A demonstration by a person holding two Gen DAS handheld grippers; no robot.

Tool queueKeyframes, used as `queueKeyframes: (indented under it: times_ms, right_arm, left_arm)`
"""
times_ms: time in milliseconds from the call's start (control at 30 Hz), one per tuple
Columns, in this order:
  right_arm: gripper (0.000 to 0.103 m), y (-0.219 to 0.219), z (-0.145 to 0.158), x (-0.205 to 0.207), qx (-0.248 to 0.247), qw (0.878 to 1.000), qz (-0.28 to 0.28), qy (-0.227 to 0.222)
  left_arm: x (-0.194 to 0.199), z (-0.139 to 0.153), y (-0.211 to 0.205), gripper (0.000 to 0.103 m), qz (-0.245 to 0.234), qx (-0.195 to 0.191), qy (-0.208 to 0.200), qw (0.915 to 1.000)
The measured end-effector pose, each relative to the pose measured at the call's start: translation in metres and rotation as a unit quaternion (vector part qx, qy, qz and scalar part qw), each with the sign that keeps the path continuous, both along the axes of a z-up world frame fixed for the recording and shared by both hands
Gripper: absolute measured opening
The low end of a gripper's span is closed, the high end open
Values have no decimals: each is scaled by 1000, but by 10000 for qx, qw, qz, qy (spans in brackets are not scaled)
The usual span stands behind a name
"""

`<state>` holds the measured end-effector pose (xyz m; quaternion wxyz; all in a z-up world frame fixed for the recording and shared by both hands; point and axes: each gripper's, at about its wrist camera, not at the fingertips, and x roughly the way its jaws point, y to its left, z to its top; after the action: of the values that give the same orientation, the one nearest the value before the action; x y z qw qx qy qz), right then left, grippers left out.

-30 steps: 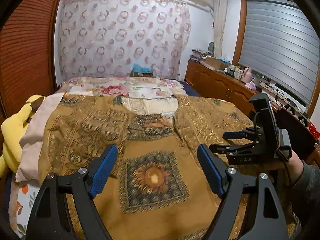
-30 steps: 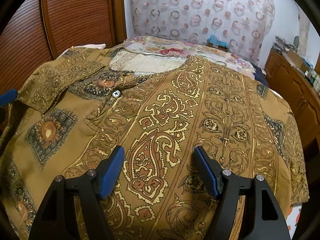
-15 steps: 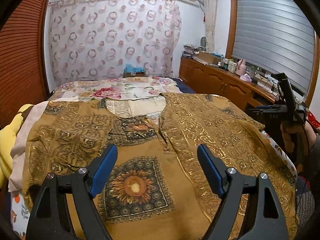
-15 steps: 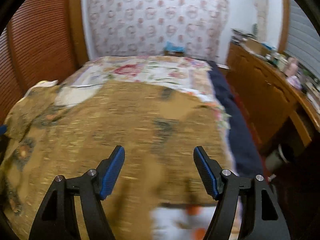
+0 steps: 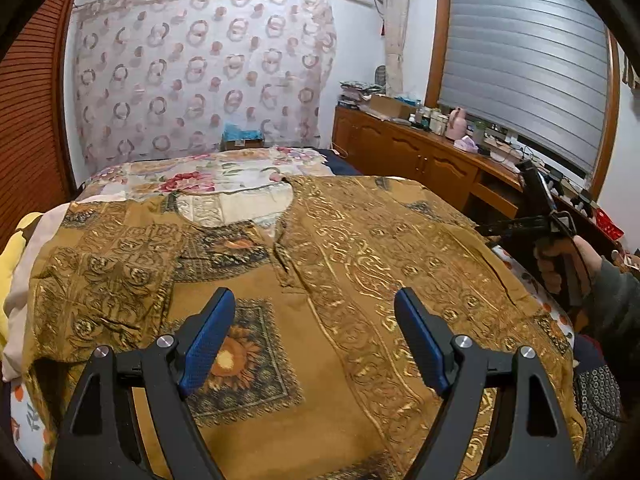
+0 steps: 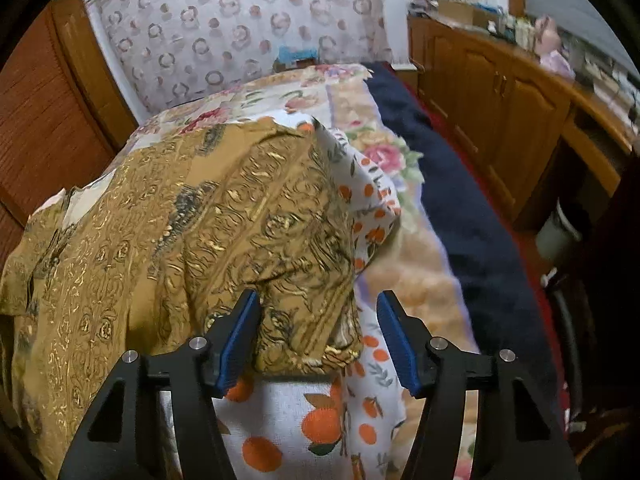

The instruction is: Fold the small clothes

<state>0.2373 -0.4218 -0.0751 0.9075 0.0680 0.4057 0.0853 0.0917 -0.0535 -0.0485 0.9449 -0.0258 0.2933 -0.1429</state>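
Observation:
A golden-brown patterned shirt (image 5: 320, 272) lies spread flat, front up, over the bed; its right sleeve edge hangs at the bed's side in the right wrist view (image 6: 248, 232). My left gripper (image 5: 316, 336) is open and empty, above the shirt's lower front. My right gripper (image 6: 318, 332) is open at the shirt's right sleeve hem, with the hem between the blue pads (image 6: 240, 332) but not pinched. In the left wrist view the right gripper (image 5: 532, 220) is seen from the side, off the bed's right edge.
An orange-print white sheet (image 6: 320, 420) and a floral blanket (image 5: 208, 176) lie under the shirt. A dark blue cover (image 6: 452, 208) runs along the bed's right side. A wooden cabinet (image 5: 420, 160) with clutter stands at right. A yellow plush (image 5: 12, 264) lies at left.
My right gripper swung from above the shirt's front out to the bed's right side and down to the sleeve hem. My left gripper drew back a little and stayed open.

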Motion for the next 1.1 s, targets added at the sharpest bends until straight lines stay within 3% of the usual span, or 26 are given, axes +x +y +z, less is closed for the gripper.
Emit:
queueKeyframes:
  times_ms: [67, 167, 233, 300, 500, 700, 867, 1000, 1100]
  right_arm:
    - [52, -3, 4, 3, 182, 9998, 15, 13]
    - [33, -5, 5, -2, 313, 9995, 107, -8]
    - [17, -2, 9, -7, 93, 9999, 93, -98]
    - [11, 3, 15, -13, -132, 9994, 83, -298]
    - [10, 23, 54, -34, -457, 9924, 132, -1133]
    - [10, 83, 91, -58, -768, 9766, 905, -1793]
    - [10, 142, 85, -81, -908, 9624, 1790, -1830]
    - [10, 172, 63, -100, -947, 9550, 2337, -1564]
    - [28, 178, 52, -100, -1040, 9547, 2409, -1404]
  left_arm:
    - [-2, -2, -5, 82, -90, 6, 44, 9999]
    - [-5, -5, -14, 82, -199, 85, 110, 9997]
    - [-5, -6, -16, 82, -221, 121, 123, 9996]
    - [-7, -6, -18, 82, -240, 155, 123, 9995]
    - [-12, -3, -16, 82, -224, 209, 92, 9995]
    - [-13, 1, -9, 82, -108, 212, 59, 9997]
    - [-15, 1, -4, 82, -57, 197, 53, 9998]
    - [-17, 0, -1, 82, -44, 196, 61, 9998]
    - [-17, 0, -1, 82, -47, 185, 70, 9998]
